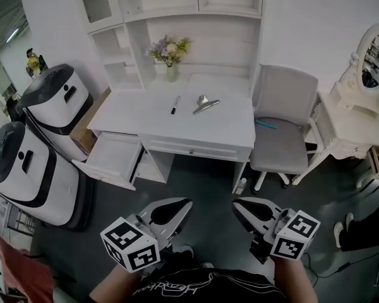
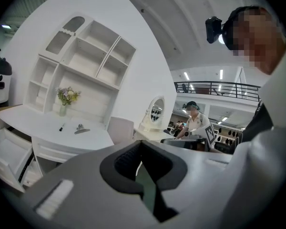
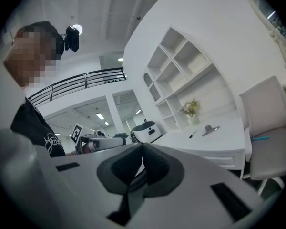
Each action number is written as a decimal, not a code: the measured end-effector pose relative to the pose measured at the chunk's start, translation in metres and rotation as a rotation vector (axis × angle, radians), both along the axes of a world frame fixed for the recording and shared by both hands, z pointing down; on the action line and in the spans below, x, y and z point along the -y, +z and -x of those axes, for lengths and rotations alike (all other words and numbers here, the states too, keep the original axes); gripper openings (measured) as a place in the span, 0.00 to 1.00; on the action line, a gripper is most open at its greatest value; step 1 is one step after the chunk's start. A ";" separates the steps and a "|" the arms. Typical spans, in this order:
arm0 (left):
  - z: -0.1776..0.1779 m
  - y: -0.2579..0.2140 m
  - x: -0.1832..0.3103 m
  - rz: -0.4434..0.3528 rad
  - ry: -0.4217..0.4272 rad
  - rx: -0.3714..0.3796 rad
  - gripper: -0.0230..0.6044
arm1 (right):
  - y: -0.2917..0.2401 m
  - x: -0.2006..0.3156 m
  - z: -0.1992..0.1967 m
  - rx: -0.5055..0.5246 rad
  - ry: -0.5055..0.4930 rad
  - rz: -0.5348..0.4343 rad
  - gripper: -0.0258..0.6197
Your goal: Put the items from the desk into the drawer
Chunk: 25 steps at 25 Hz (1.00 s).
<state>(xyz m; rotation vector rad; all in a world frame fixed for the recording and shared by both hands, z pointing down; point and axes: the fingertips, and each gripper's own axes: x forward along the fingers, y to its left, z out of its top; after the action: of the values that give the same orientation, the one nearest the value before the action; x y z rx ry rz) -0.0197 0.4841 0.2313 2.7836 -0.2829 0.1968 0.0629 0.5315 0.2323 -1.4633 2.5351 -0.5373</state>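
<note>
I hold my left gripper (image 1: 184, 204) and right gripper (image 1: 238, 204) low before the white desk (image 1: 227, 128), both with jaws pressed together on nothing, while the pen (image 1: 175, 105) and a grey metal tool (image 1: 205, 105) lie on its top, and the drawer (image 1: 110, 160) stands open at its left.

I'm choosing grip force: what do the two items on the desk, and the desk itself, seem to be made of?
The slim dark pen looks like plastic, though it is too small to be sure. The silvery tool beside it seems to be metal, from its bright sheen. The desk looks like white-painted wood or board, smooth and matte.
</note>
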 end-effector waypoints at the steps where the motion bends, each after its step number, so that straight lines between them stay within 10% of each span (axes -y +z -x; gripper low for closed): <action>1: -0.003 0.002 0.003 0.007 0.000 0.006 0.05 | 0.002 0.003 -0.003 0.005 0.002 0.004 0.05; 12: -0.048 0.032 0.087 0.074 0.062 0.041 0.05 | 0.029 0.084 -0.045 0.037 0.061 0.072 0.05; 25: -0.043 0.038 0.297 0.080 0.036 0.032 0.05 | 0.023 0.295 -0.043 -0.018 0.021 0.109 0.05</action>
<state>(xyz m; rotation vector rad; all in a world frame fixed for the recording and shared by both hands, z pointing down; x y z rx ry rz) 0.0230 0.1873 0.2694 2.7100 -0.2272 0.2564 0.1062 0.2365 0.2556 -1.5360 2.5380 -0.6716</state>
